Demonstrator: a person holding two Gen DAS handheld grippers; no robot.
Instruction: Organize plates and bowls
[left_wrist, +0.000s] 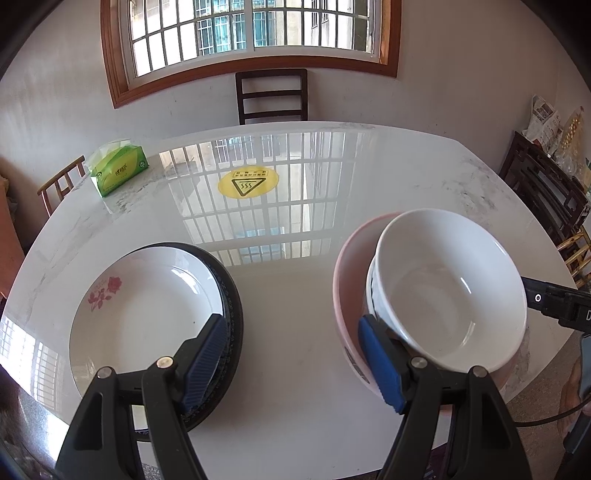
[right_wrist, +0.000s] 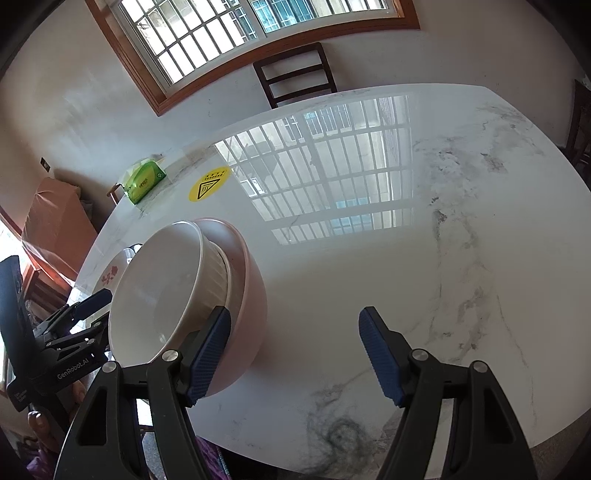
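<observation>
Hovering over the glossy white marble worktop, the left tool is spread wide and grips nothing; the right tool is equally wide and bare. At 8 o'clock in the left view a white rose-printed plate lies in a black round plate. At 3 o'clock a white ceramic bowl sits tilted inside a pink bowl. Farther off, a yellow round warning sticker lies at 12, a green tissue pack at 10.
</observation>
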